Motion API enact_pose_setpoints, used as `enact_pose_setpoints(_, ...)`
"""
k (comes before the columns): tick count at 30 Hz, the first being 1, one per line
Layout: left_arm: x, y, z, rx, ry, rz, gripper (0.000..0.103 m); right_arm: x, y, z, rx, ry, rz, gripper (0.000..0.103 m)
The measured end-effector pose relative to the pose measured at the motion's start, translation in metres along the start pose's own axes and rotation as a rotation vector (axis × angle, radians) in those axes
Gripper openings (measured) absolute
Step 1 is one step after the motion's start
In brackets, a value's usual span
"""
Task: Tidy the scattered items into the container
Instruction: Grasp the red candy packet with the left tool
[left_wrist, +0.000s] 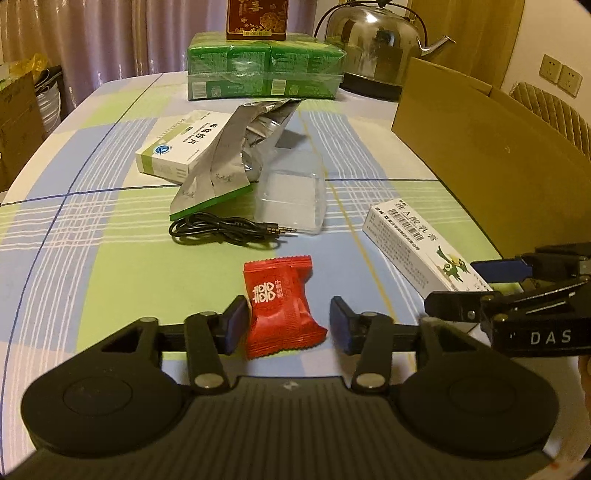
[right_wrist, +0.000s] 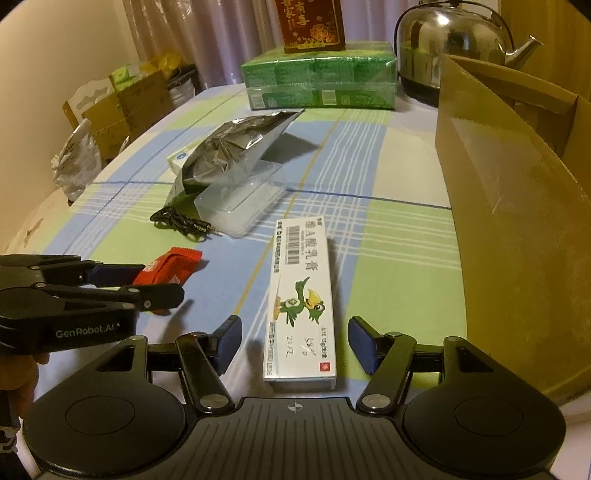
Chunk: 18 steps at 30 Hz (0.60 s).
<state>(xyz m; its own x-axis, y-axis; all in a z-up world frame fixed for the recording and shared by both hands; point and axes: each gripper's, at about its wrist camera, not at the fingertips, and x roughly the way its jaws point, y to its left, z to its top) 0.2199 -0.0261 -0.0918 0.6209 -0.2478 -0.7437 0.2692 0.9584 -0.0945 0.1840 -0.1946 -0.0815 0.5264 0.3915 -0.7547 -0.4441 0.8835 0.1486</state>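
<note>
On the checked cloth (left_wrist: 110, 229), a red candy (left_wrist: 282, 306) lies between the spread fingers of the left gripper (left_wrist: 288, 321), and a white carton (right_wrist: 301, 306) lies between those of the right gripper (right_wrist: 293, 343), equally spread; neither is pinched yet. Both grasps look set to begin: next, close and carry to the cardboard box (right_wrist: 517, 221) just right. Readable: "DAS" and "GenRobot.AI" on the grippers; "58%" handwritten on the carton.

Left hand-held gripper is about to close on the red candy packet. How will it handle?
The red candy packet looks puffy and crinkled, so it will probably squash before the pads grip firmly. Its glossy wrapper may slip. It seems light, lying flat on the tablecloth, unlikely to roll.
</note>
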Motion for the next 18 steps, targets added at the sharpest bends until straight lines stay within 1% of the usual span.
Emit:
enact_pose_setpoints(2,-0.001,0.0,0.001,-0.001,-0.002,-0.001,0.056,0.001,0.0,0.001,0.004,-0.002,0.002,0.061)
enact_pose_setpoints(5,0.0,0.001,0.002,-0.009,-0.007,0.003,0.057,0.002,0.001,0.003,0.003,-0.008,0.0,0.061)
enact_pose_setpoints(7,0.003,0.002,0.003,-0.015,0.0,0.011,0.054,0.002,0.0,0.003,0.005,-0.01,-0.001,0.061)
enact_pose_setpoints(8,0.004,0.003,0.004,-0.016,0.003,0.016,0.048,0.002,0.0,0.003,0.007,-0.013,-0.002,0.061)
enact_pose_setpoints(11,0.004,0.003,0.003,-0.006,0.0,0.022,0.04,0.002,0.0,0.004,0.008,-0.011,-0.001,0.061)
enact_pose_setpoints(12,0.004,0.003,0.002,0.001,0.0,0.025,0.031,0.002,0.0,0.004,0.009,-0.013,0.0,0.061)
enact_pose_setpoints(13,0.003,0.002,0.002,0.007,0.001,0.027,0.028,0.002,0.0,0.003,0.008,-0.016,0.0,0.061)
enact_pose_setpoints(15,0.0,0.002,-0.001,0.016,0.003,0.02,0.026,0.001,0.0,0.003,0.007,-0.023,-0.002,0.061)
enact_pose_setpoints(18,-0.008,0.0,-0.006,0.026,0.0,0.015,0.025,0.002,0.001,0.004,0.001,-0.024,-0.005,0.061)
